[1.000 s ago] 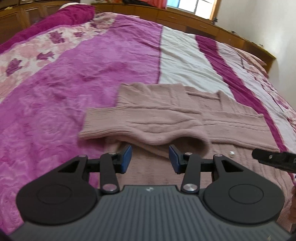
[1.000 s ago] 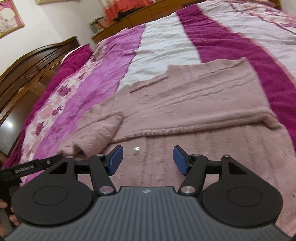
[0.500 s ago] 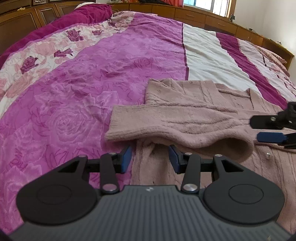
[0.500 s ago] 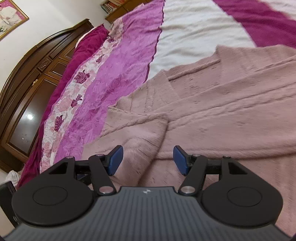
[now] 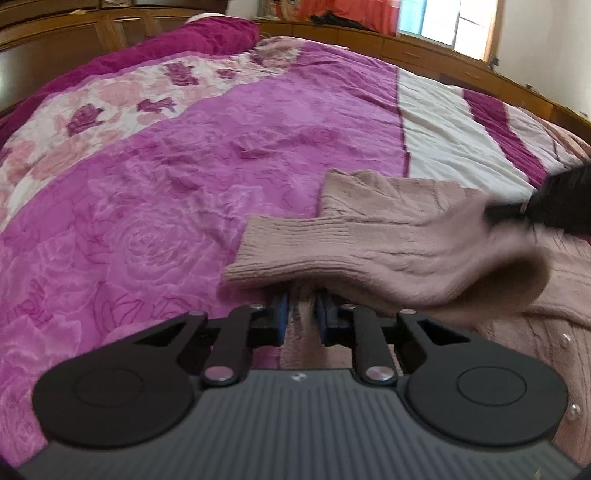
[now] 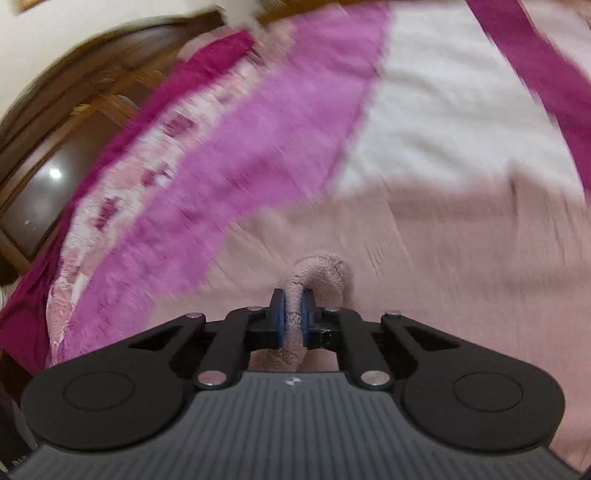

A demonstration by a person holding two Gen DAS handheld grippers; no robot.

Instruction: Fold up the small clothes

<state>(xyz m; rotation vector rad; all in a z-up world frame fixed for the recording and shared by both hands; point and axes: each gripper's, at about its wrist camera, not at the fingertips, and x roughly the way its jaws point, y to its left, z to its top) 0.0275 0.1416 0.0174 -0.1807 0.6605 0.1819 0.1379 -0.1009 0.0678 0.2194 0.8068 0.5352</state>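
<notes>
A dusty-pink knitted sweater lies on the bed, with one sleeve folded across its body. My left gripper sits at the sweater's near edge, under the sleeve cuff. Its jaws are closing, and a strip of pink knit stands between the blue pads. In the right wrist view, which is blurred, my right gripper is shut on a bunched fold of the sweater. The right gripper also shows as a dark blurred shape over the sleeve's far end, which is raised off the body.
The sweater rests on a magenta, pink and white striped bedspread with rose patterns. A dark wooden headboard and cabinets rise beyond the bed's far side. A window is at the back. Small pearl buttons dot the sweater's front.
Both grippers went from open to closed on the sweater. The left one slid forward under the sleeve cuff. The right one swept left onto the sleeve and has bunched it up.
</notes>
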